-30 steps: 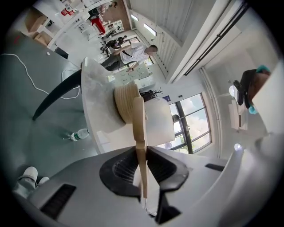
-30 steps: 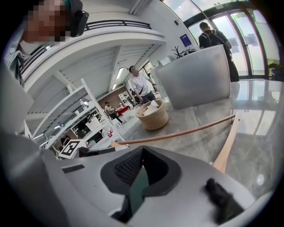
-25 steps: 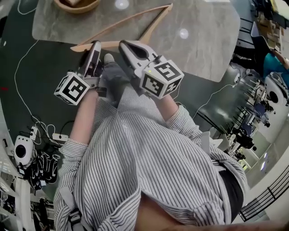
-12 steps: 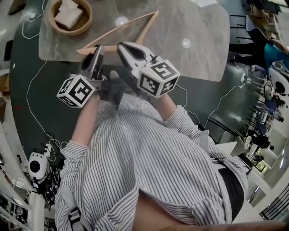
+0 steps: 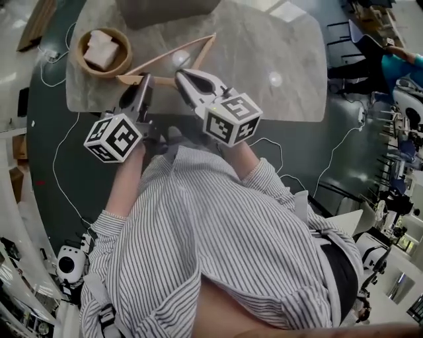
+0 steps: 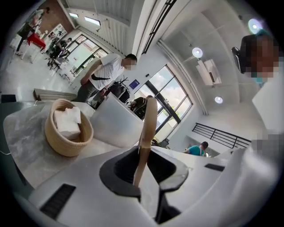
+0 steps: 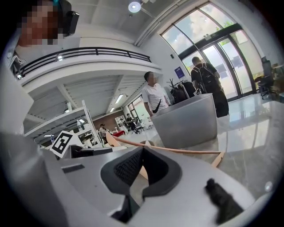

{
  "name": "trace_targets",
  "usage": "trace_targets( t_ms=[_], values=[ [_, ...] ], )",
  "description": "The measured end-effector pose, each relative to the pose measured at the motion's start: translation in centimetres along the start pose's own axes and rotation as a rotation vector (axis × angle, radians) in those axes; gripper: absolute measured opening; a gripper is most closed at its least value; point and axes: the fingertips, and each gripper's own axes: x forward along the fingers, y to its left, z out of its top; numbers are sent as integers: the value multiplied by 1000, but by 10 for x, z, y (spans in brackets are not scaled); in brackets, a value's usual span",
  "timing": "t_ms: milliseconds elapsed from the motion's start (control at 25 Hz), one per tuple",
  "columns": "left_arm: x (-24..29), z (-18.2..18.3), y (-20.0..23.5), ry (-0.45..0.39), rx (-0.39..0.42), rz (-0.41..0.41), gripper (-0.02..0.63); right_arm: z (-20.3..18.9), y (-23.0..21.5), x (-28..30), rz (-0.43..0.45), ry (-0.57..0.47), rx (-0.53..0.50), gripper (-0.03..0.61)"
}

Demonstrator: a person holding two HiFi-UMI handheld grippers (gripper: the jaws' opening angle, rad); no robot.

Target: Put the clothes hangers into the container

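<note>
A wooden clothes hanger [image 5: 173, 55] stretches over the marble table [image 5: 277, 39], between both grippers. My left gripper [image 5: 143, 84] is shut on its left end; in the left gripper view the wooden strip [image 6: 145, 133] rises from between the closed jaws. My right gripper [image 5: 186, 77] is shut on the hanger's lower bar, and wood [image 7: 144, 171] shows in the hollow between its pads, with the thin rod [image 7: 186, 151] running beyond. The grey container [image 5: 165, 9] stands at the table's far edge, behind the hanger, and shows as a grey container [image 7: 184, 120] in the right gripper view.
A woven basket [image 5: 102, 51] with folded white cloths sits on the table's left end, close to the left gripper. Cables [image 5: 63, 165] trail over the dark floor on the left. People stand beyond the table [image 6: 106, 73].
Both grippers and the hanger have moved farther over the table, toward the basket and the container. The basket and the grey container have come fully into view.
</note>
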Motion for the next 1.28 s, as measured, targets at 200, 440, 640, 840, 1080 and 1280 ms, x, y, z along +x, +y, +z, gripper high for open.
trace_targets(
  t_ms=[200, 440, 640, 840, 1080, 1280],
  values=[
    [0, 20, -20, -11, 78, -34, 66, 11, 1, -7, -8, -32, 3, 15],
    [0, 42, -36, -47, 153, -60, 66, 25, 2, -12, -2, -80, -17, 15],
    [-2, 56, -45, -70, 194, -87, 66, 37, 8, -10, 8, -114, -42, 15],
    [-1, 70, -53, -103, 228, -101, 64, 48, 9, -12, 5, -137, -55, 15],
    [0, 84, -57, -115, 264, -135, 63, 52, 15, -8, -6, -143, -75, 15],
    [4, 91, -61, -114, 278, -159, 64, 54, 22, -7, -12, -141, -103, 15]
  ],
)
